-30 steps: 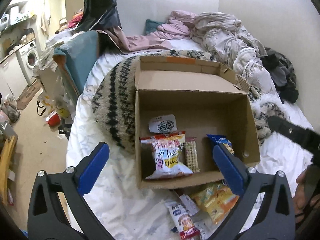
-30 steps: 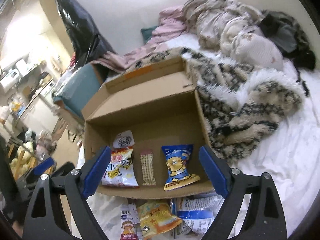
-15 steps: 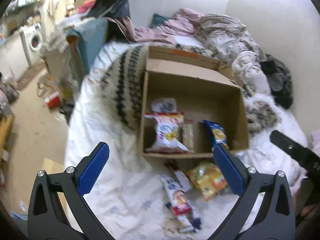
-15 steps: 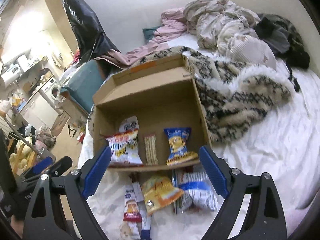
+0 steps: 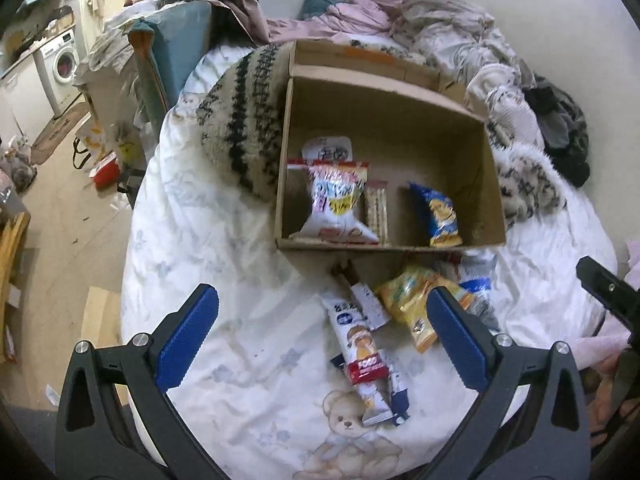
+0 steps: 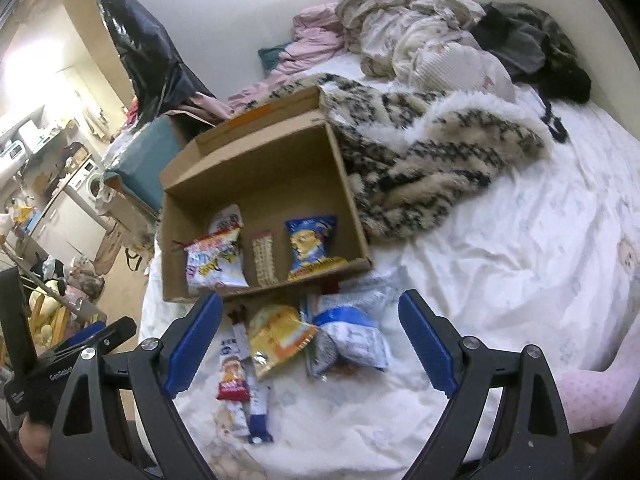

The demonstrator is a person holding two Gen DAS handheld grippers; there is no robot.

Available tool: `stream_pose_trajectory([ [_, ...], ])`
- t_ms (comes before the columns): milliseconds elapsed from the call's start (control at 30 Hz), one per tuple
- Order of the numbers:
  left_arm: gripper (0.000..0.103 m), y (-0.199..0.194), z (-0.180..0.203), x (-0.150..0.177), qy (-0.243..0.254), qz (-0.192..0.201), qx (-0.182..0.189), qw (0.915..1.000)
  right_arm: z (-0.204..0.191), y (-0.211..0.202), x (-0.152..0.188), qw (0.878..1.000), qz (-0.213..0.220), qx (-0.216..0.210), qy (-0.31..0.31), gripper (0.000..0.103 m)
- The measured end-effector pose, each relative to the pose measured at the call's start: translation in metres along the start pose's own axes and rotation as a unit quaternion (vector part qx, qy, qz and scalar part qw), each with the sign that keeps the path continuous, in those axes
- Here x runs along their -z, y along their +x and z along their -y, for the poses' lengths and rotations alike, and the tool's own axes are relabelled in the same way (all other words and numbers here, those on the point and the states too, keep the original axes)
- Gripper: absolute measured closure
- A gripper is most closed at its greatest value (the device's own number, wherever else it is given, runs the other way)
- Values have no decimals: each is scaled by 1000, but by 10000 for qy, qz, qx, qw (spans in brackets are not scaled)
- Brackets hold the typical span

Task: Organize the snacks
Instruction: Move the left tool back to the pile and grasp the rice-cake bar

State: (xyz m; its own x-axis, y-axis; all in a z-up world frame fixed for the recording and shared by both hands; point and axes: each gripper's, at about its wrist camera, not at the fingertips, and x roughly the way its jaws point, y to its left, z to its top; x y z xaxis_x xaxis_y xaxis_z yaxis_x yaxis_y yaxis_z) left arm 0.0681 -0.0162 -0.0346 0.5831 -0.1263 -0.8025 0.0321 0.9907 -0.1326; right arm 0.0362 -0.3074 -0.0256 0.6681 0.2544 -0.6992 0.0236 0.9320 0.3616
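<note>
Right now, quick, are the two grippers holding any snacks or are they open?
Left gripper: open, holding nothing, above the snacks on the bed.
Right gripper: open, holding nothing, above the white and blue packet.

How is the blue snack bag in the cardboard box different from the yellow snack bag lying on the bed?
The blue snack bag is inside the cardboard box, propped up against its near wall; the yellow snack bag lies flat on the white bedsheet outside the box. The blue one stands apart from its neighbours, while the yellow one touches the other loose packets around it. Both are sealed, crinkly snack packets, and neither is held by a claw.
</note>
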Motion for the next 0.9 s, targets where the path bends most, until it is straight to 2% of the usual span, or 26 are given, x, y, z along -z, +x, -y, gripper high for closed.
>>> stream_pose_trajectory([
  [267,0,9,-1,11,28,-200,-103,9997,28,17,7,9976,-493,84,488,11],
  [600,0,35,-22,14,-512,-664,-171,9963,37,46,18,9901,-1127,171,819,11],
  [733,1,52,-30,15,-644,-940,-381,9928,37,59,23,9857,-1415,141,909,11],
  [900,9,75,-22,23,-609,-1347,-229,9887,30,71,25,9839,-1581,162,815,11],
])
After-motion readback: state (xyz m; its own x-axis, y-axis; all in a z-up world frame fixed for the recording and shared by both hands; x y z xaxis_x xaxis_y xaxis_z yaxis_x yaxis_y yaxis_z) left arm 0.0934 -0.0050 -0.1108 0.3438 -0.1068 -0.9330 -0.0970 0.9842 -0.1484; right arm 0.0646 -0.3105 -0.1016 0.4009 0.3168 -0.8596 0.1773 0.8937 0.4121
